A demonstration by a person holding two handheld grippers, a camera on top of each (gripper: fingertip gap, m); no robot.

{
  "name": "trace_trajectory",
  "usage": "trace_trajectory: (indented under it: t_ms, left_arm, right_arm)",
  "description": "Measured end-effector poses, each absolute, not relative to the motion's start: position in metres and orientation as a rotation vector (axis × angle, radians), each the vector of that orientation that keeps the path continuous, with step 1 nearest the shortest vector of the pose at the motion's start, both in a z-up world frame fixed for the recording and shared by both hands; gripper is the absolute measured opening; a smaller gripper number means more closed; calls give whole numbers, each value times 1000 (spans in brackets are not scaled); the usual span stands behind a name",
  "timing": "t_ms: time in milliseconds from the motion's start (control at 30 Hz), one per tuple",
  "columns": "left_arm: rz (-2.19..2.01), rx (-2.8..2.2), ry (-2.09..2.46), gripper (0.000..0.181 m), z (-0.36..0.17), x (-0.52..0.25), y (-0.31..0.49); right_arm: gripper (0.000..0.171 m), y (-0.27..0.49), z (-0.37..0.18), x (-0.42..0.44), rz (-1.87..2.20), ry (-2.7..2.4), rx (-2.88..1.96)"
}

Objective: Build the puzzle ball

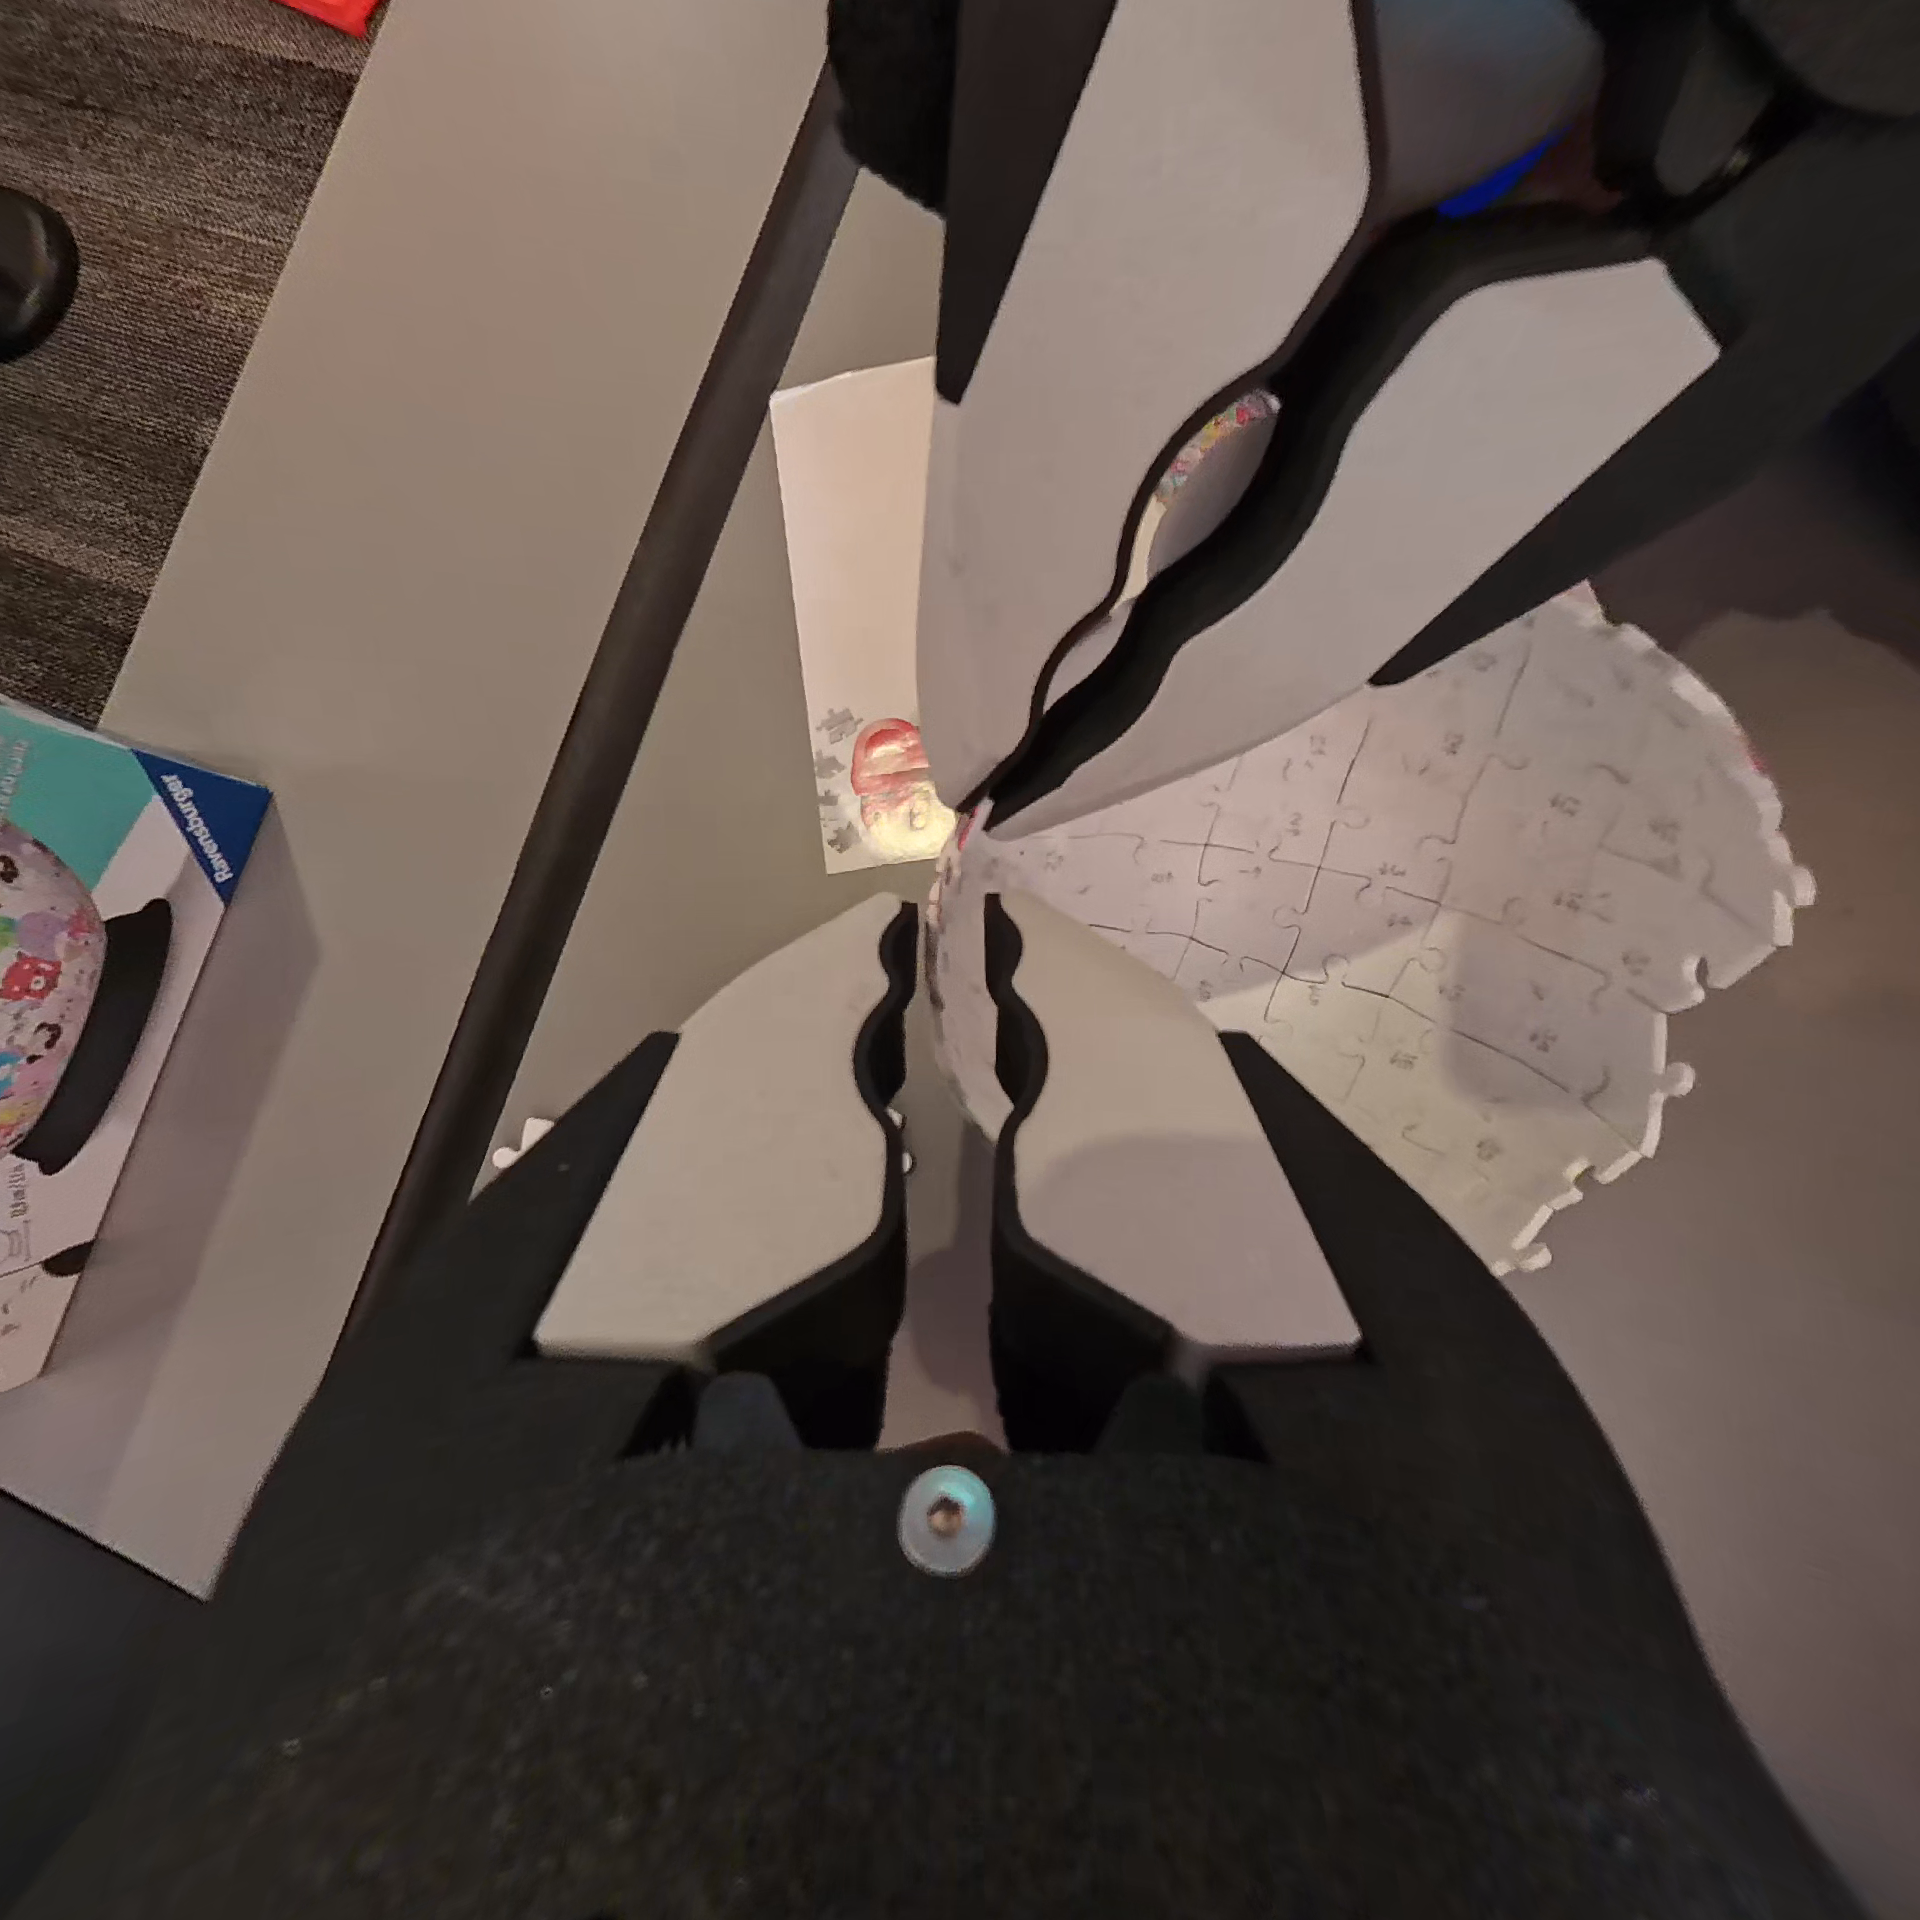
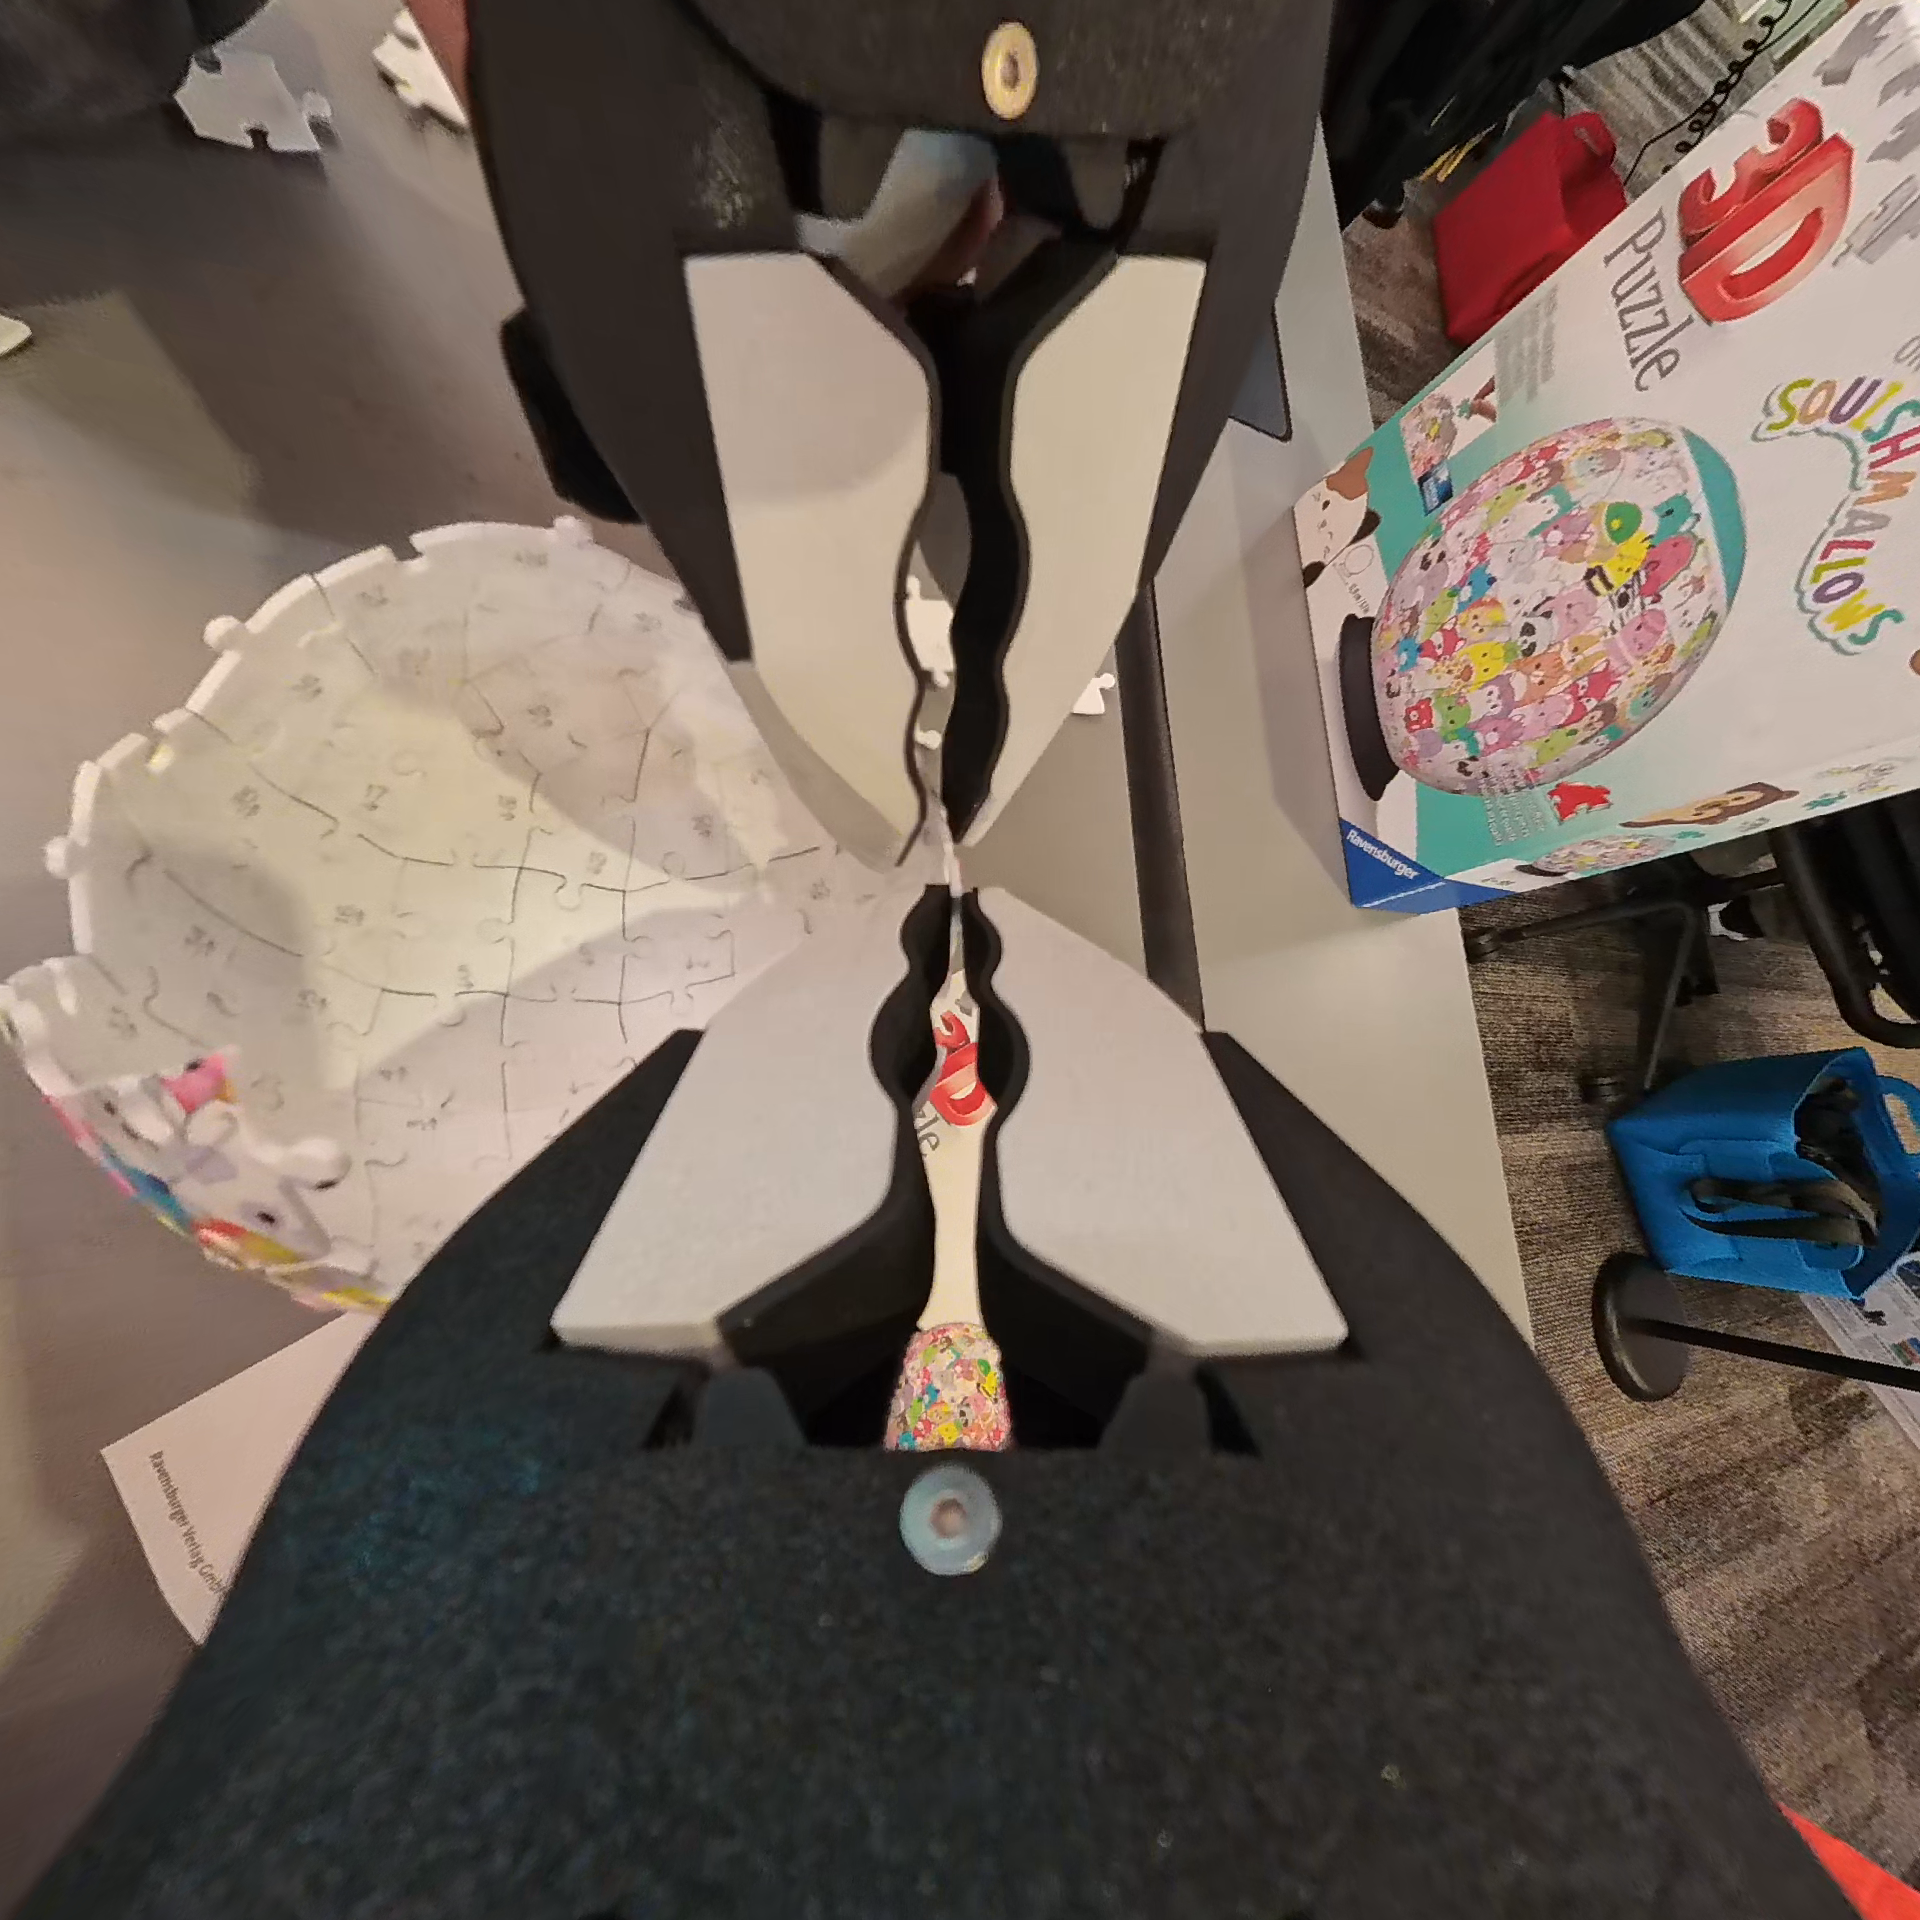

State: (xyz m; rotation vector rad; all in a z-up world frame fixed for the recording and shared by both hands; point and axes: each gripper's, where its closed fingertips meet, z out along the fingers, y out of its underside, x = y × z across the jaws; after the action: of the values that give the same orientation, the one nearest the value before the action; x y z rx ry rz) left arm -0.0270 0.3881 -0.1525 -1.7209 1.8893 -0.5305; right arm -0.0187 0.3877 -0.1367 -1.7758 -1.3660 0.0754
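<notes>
Left wrist view: both hand-held grippers, left and right, clench the half-built puzzle ball's rim, tip to tip.

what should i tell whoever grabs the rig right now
Left tongs: shut on the rim of the half-built ball.
Right tongs: tips shut at the same spot on the rim, facing the left ones; I cannot tell whether they hold a separate piece.
Done: a bowl-shaped part of the ball is joined, open side up, by the leaflet.
Left: the rest of the ball. Loose pieces lie beyond it; the box sits at the table edge.
</notes>
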Motion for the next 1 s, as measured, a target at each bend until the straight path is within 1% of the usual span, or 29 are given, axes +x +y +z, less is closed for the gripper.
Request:
trace_trajectory:
  t_ms: [133, 533, 600, 700, 800, 1000]
  left_arm:
    - [-511, -1722, 1879, 5, -153, -26, 391]
    - [-426, -1671, 1885, 2, -154, -25, 392]
    - [-446, -1658, 1893, 4, -152, -26, 390]
    - [-540, -1660, 1881, 15, -139, -29, 386]
    - [-577, -1692, 1848, 15, -132, -33, 390]
    - [-470, -1715, 1895, 12, -149, -34, 392]
  right_arm:
    - [2, 388, -137, -19, 70, -1369, -1771]
    - [2, 390, -138, -16, 36, -1376, -1764]
    - [2, 389, -137, -17, 36, -1378, -1755]
    - [2, 389, -137, -17, 28, -1383, -1749]
    - [2, 390, -137, -17, 20, -1386, -1746]
    - [2, 390, -137, -17, -5, -1398, -1729]
